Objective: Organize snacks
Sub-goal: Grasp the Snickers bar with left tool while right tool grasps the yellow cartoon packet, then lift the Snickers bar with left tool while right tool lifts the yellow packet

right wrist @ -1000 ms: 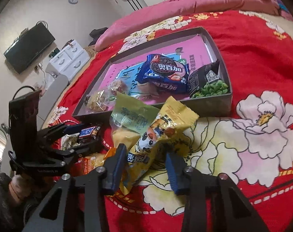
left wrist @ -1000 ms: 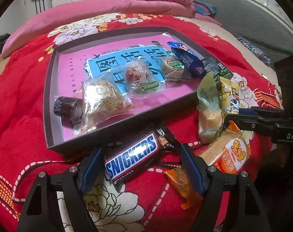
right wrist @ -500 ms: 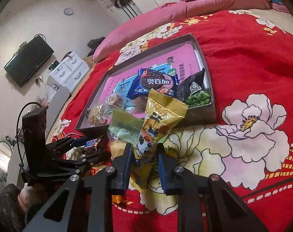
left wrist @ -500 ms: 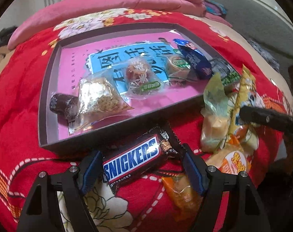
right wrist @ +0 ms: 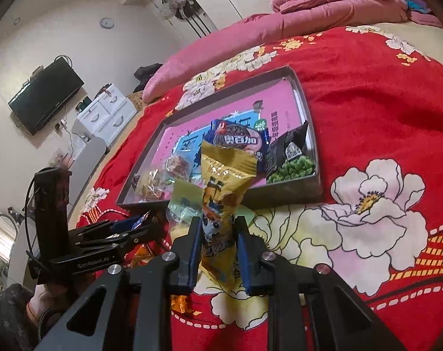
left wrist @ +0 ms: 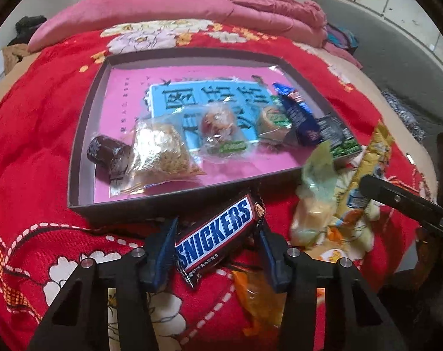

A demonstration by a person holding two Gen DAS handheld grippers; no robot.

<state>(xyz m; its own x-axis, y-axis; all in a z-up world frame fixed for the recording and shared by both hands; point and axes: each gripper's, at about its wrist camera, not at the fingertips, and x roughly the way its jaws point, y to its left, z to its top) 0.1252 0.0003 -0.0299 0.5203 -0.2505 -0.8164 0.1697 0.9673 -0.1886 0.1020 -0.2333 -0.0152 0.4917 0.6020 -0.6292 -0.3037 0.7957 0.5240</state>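
Six snacks lie in the box (left wrist: pixel 84 134); left hand-held gripper (left wrist: pixel 217 251) clamps the Snickers (left wrist: pixel 215 241), right hand-held gripper (right wrist: pixel 218 242) pinches the yellow packet (right wrist: pixel 221 193); two more wait on the bed (right wrist: pixel 367 93).

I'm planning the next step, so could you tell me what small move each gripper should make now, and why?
Probably lift both and carry them over the shallow grey box: the left gripper is shut on the brown Snickers bar, the right gripper on the yellow foil snack packet, both outside it.
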